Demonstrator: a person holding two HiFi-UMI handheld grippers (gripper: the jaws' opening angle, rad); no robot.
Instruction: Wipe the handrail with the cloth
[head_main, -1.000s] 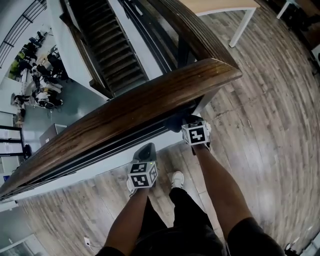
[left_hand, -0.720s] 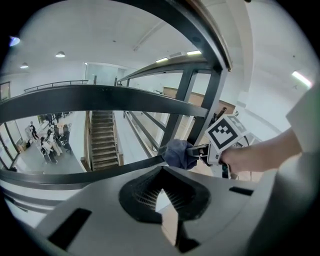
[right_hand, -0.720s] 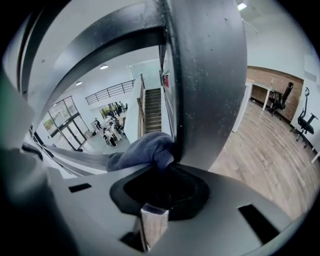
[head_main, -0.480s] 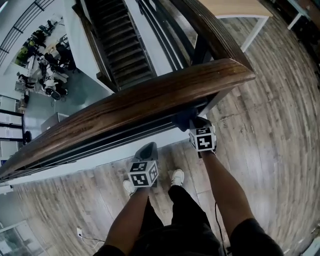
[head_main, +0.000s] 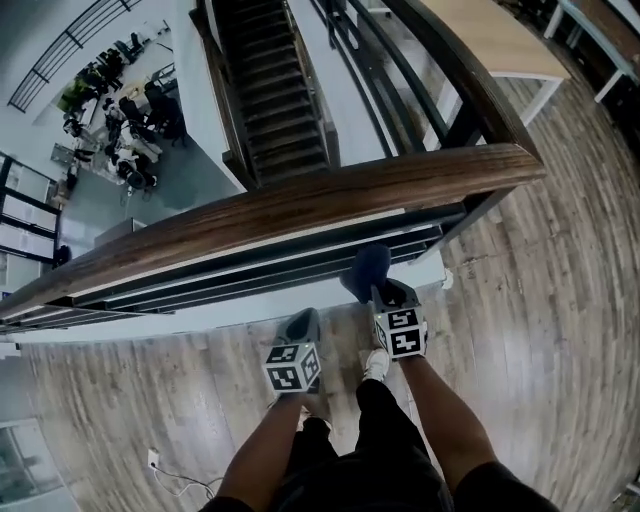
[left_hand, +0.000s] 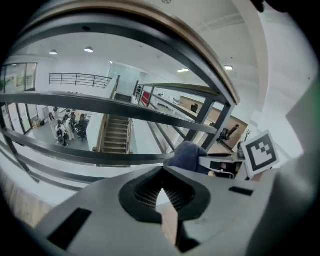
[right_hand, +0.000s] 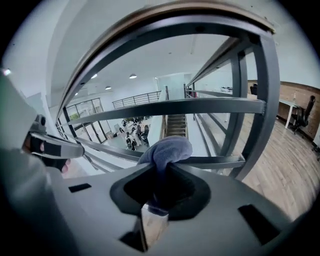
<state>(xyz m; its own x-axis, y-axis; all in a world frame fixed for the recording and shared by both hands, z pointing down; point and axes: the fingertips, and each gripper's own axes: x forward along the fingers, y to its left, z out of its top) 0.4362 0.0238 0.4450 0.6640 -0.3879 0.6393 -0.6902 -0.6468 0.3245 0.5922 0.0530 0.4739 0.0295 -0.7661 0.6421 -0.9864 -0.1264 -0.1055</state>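
I count two tools and one cloth. The right tool (head_main: 386, 296) is clamped on the dark blue cloth (head_main: 367, 270), which bulges out of its tip as a rounded wad. The left tool (head_main: 303, 322) sits just to its left with its jaws pressed together and nothing between them.

There is one dark brown wooden handrail (head_main: 300, 205) running left to right in front of me, meeting a second run at the right corner that heads away. The cloth sits below the handrail on the near side, by the railing bars; I cannot tell whether it touches them.

The head view alone shows both tools together, the grey-brown plank floor (head_main: 540, 300), one dark staircase (head_main: 270, 90) going down far beyond the rail, and one pale wooden surface (head_main: 500, 35) at far right. The right gripper view alone shows the railing from beneath: three grey metal bars (right_hand: 200, 106) and one upright post (right_hand: 252, 95). The left gripper view alone shows the cloth from the side, with the right tool's marker cube (left_hand: 261, 152) beside it.
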